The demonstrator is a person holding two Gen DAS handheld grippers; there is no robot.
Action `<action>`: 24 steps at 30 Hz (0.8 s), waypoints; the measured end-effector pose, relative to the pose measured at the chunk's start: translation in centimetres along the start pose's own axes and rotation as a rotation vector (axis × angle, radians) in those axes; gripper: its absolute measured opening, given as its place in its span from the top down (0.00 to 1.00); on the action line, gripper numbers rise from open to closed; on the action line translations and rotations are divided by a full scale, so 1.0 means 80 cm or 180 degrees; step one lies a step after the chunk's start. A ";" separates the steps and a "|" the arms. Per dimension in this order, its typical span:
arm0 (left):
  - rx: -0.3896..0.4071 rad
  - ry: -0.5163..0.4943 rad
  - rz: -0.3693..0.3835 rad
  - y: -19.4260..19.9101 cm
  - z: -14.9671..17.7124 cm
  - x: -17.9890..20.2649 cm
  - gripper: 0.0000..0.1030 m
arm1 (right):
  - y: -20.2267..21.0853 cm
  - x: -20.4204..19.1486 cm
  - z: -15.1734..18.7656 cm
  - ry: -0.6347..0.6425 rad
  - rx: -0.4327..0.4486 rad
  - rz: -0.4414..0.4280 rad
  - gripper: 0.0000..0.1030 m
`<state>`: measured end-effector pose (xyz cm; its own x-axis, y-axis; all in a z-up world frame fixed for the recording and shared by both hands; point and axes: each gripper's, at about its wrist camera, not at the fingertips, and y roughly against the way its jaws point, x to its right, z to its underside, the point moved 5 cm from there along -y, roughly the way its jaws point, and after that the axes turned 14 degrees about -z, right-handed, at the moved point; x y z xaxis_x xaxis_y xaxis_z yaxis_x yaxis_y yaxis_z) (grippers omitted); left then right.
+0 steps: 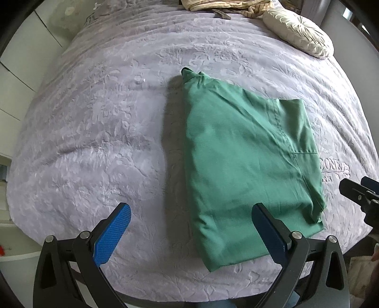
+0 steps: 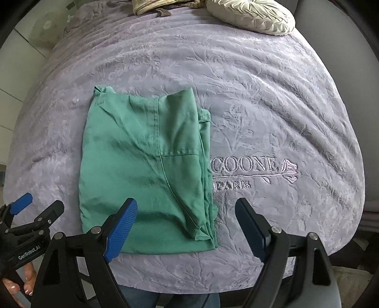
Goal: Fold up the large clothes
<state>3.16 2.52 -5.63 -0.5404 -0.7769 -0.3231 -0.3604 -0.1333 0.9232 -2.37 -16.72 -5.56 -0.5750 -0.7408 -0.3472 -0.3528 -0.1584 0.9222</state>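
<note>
A folded green garment (image 2: 146, 170) lies flat left of centre in the right wrist view, on a lilac embossed bedspread (image 2: 272, 106) whose stitched lettering (image 2: 246, 165) runs from the cloth's right edge toward the frame's middle right. The left gripper (image 1: 191, 213), jaws spread wide and gripping nothing, hangs above the garment's lower left edge, while the right gripper (image 2: 187, 208), equally wide and empty, hangs over its lower right corner. A cream pleated cushion (image 2: 253, 16) rests on the bedspread at upper right.
</note>
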 end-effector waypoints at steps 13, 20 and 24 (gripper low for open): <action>0.0012 -0.0017 -0.0021 0.003 0.001 0.004 0.01 | 0.001 -0.002 0.000 0.0015 0.0006 0.0088 0.16; 0.0018 -0.0020 -0.0024 0.003 0.001 0.003 0.01 | -0.001 -0.002 0.000 -0.0001 -0.0022 0.0087 0.16; 0.0020 -0.0023 -0.0021 0.004 0.000 0.004 0.01 | -0.001 -0.002 0.000 0.0003 -0.0025 0.0095 0.16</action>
<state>2.86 2.22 -5.48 -0.5435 -0.7715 -0.3307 -0.3686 -0.1346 0.9198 -2.21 -16.56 -5.59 -0.5845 -0.7460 -0.3193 -0.3296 -0.1413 0.9335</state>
